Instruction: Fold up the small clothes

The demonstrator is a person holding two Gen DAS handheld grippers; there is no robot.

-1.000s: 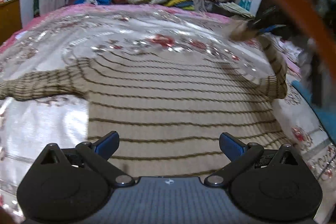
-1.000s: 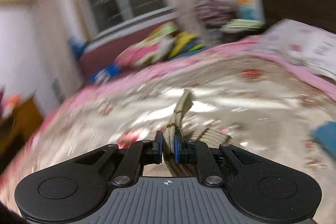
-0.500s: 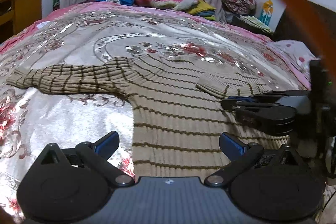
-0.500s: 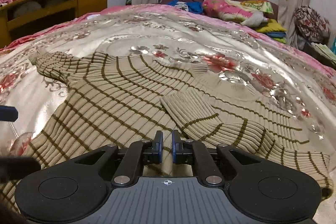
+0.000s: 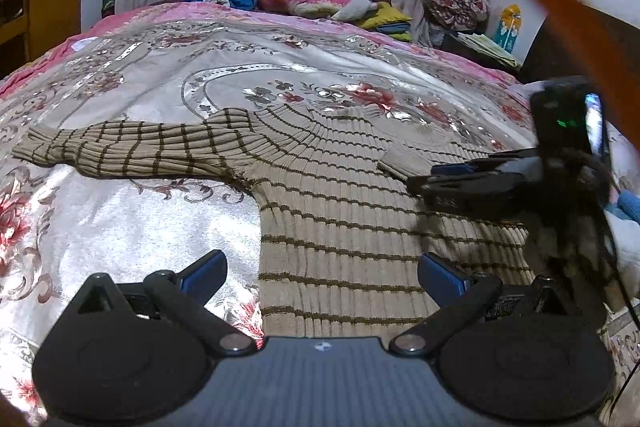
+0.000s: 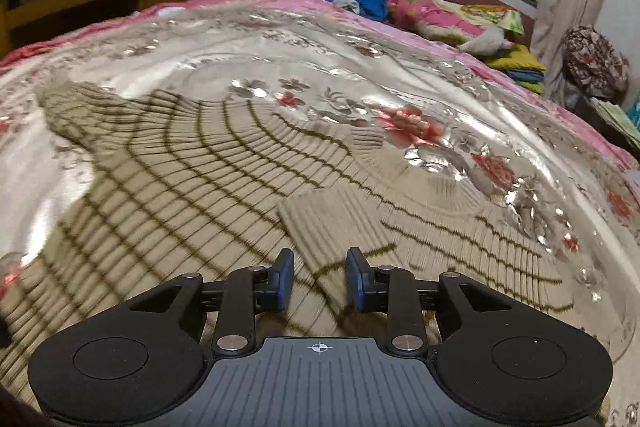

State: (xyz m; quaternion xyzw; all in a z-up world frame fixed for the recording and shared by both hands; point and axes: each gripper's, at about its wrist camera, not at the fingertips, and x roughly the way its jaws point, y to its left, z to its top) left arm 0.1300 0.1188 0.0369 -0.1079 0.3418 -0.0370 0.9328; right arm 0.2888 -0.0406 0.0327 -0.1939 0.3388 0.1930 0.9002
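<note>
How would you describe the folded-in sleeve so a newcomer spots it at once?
On the bed's silver floral bedspread lies a beige sweater with thin dark stripes. The folded sleeve lies across its chest, cuff just ahead of the right gripper. The other sleeve stretches out flat over the bedspread.

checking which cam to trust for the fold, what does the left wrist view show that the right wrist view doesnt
Only the left wrist view shows the right gripper from outside, over the folded-in sleeve cuff, plus the left gripper wide open and the other sleeve in sharp outline.

Only the right wrist view shows the gap between the right gripper's fingers, open, with nothing held.

Both show the striped beige sweater flat on the floral bedspread.
</note>
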